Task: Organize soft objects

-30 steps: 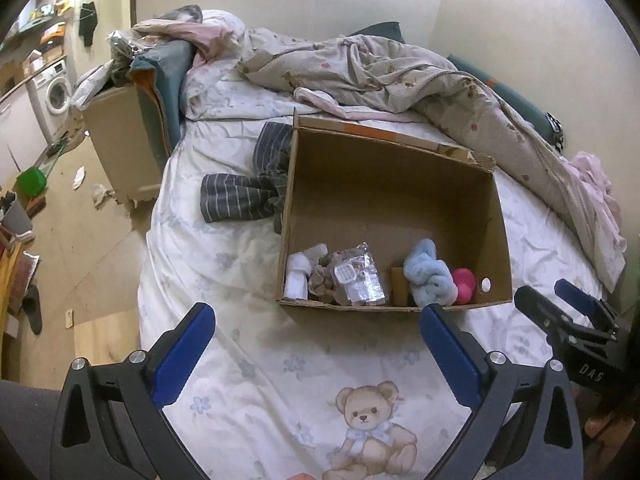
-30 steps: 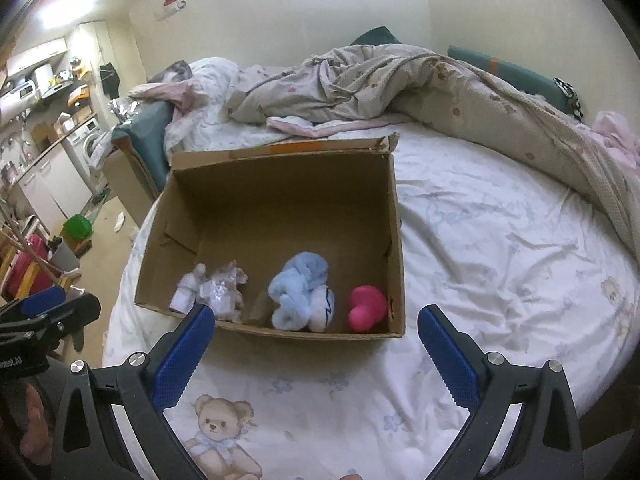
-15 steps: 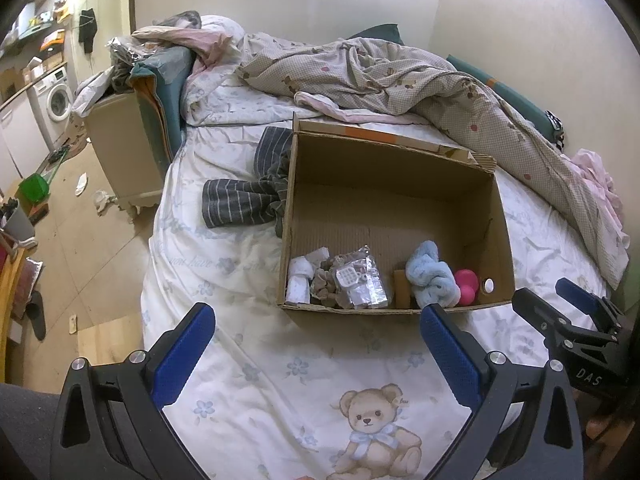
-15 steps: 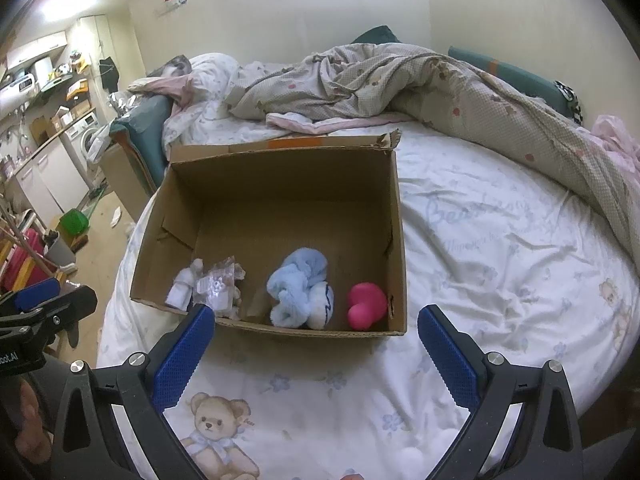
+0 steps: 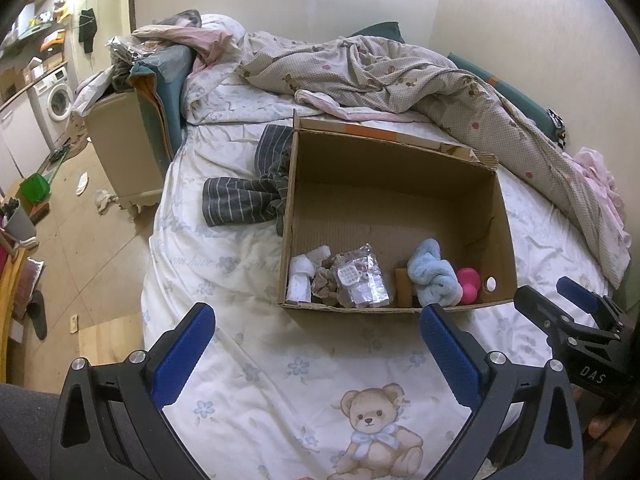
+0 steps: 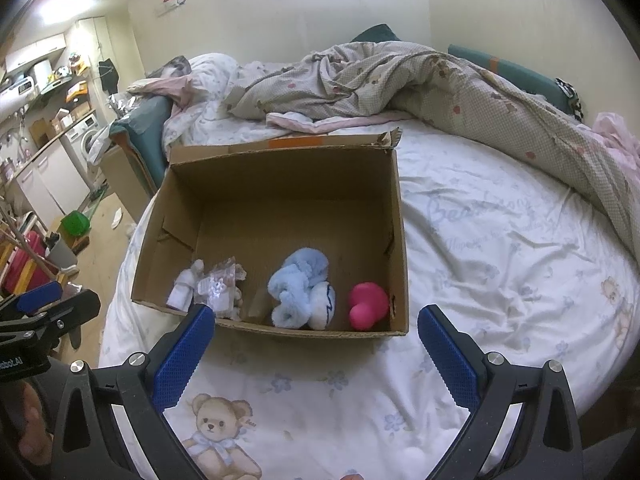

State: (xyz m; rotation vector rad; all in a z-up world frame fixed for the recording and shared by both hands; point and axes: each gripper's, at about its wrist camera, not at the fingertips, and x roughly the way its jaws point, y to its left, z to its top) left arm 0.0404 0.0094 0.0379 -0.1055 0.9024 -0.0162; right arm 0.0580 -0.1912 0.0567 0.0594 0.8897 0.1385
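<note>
Now, with both our left claw (image 5: 316,344) and right claw (image 6: 316,344) spread wide and empty above the bed (image 6: 500,240), we'd best reach left for the striped cloth (image 5: 240,200) lying beside the cardboard box (image 5: 400,168), pinching a thick fold.

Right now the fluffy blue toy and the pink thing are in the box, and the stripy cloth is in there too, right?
Not quite. The blue toy and the pink thing are in the box, but the stripy cloth is not. The left wrist view shows it lying on the bed sheet, outside the box, against its left wall.
</note>
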